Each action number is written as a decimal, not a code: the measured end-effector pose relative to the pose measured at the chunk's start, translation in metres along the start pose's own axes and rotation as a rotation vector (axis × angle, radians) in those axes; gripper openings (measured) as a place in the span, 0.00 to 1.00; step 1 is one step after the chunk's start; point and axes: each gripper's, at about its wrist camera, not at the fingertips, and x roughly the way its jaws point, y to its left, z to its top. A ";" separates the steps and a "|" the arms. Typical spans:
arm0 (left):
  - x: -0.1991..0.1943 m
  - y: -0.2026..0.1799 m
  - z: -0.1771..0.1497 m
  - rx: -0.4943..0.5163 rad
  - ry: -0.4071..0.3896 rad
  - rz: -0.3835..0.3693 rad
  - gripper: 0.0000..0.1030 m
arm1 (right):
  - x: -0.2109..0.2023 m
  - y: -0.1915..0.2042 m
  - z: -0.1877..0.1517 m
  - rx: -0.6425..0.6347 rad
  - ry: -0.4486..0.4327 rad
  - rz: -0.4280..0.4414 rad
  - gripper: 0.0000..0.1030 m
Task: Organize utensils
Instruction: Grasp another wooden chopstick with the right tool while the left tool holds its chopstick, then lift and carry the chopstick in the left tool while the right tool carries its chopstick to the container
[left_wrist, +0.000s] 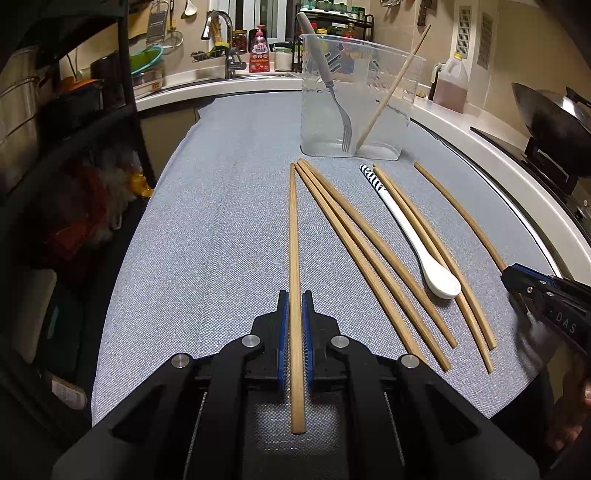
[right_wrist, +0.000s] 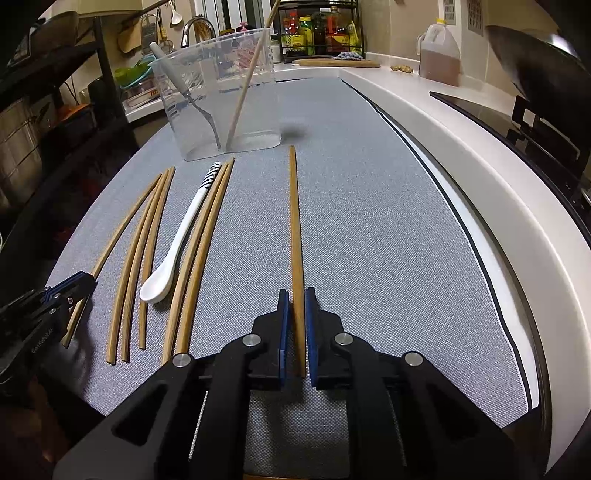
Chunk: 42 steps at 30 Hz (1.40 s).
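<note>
My left gripper (left_wrist: 295, 301) is shut on a wooden chopstick (left_wrist: 294, 240) that lies along the grey mat. My right gripper (right_wrist: 296, 299) is shut on another wooden chopstick (right_wrist: 295, 229), the rightmost one; this gripper also shows at the right edge of the left wrist view (left_wrist: 517, 275). Between them lie several loose chopsticks (left_wrist: 369, 258) and a white spoon (left_wrist: 413, 236) with a striped handle. A clear plastic container (left_wrist: 354, 96) stands at the far end with a grey-handled fork (left_wrist: 334, 88) and one chopstick (left_wrist: 391, 88) in it.
The grey mat (left_wrist: 221, 221) covers the counter. A white counter edge (right_wrist: 480, 155) and a stove with a wok (left_wrist: 554, 114) run along the right. An oil jug (left_wrist: 450, 85), sink faucet (left_wrist: 221, 40) and spice rack (right_wrist: 321, 33) sit behind. A dark shelf (left_wrist: 74, 110) stands left.
</note>
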 end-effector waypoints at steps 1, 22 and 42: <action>0.000 0.000 0.000 -0.001 0.000 -0.001 0.07 | 0.000 0.001 0.000 -0.001 -0.001 -0.001 0.10; 0.000 0.001 0.000 -0.001 0.000 -0.002 0.07 | 0.000 0.001 0.000 -0.011 -0.008 -0.007 0.08; -0.034 -0.005 0.014 0.015 -0.105 -0.010 0.07 | -0.060 0.003 0.023 -0.060 -0.168 -0.032 0.06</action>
